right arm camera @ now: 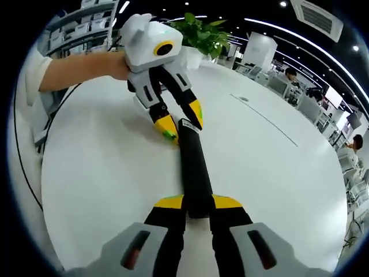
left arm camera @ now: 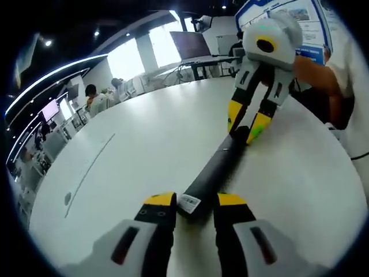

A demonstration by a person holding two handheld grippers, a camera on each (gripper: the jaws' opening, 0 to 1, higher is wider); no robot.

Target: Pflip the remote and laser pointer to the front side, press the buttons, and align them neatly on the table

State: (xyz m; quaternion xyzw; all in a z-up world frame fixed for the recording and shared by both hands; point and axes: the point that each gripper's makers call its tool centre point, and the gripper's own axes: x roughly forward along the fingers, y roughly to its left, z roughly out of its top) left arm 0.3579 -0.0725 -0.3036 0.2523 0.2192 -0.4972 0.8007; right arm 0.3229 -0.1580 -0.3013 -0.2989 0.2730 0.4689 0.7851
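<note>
Your left gripper [left arm camera: 195,206] and right gripper [right arm camera: 197,208] match — white housings with dark slotted insets, black jaws capped in yellow. Seen from across, each carries a rounded white head with a yellow-ringed lens. Behind the far gripper you wear a white short sleeve [right arm camera: 36,68] — a thin black cable [right arm camera: 20,167] trails nearby.

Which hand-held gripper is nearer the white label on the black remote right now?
Left. The left hand-held gripper has its jaws either side of the remote's end that carries the white label. The right hand-held gripper is at the opposite end.
</note>
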